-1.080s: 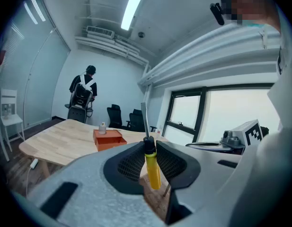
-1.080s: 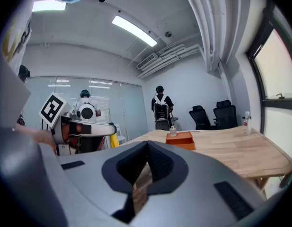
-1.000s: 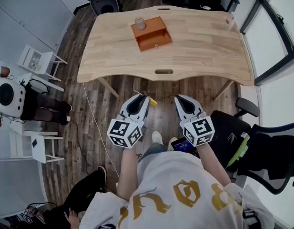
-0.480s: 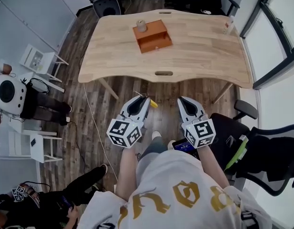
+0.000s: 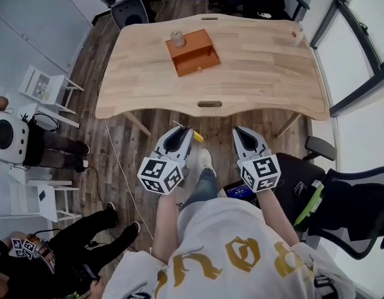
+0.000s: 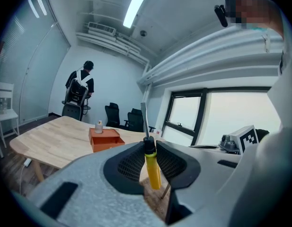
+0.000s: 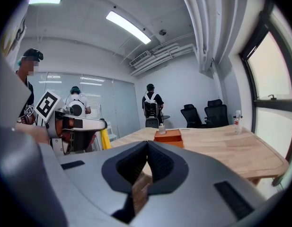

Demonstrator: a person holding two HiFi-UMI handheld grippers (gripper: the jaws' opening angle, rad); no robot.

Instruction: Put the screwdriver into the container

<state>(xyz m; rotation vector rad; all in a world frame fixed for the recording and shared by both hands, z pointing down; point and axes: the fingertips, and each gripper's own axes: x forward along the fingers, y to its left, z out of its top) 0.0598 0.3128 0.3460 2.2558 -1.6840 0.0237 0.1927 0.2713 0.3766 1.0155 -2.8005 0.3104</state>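
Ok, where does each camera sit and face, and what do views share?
Head view: on the person's head, facing steeply down at the table; left gripper, right gripper, shirt, legs show.
Left gripper view: on the left gripper, facing the table; jaws shut on the screwdriver.
Right gripper view: on the right gripper, facing the table; jaws together, empty.
Shared: the orange container.

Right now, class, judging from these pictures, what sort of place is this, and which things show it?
Most likely an office or lab meeting room: a large wooden table, black swivel office chairs beyond it, and glass partition walls under ceiling strip lights.
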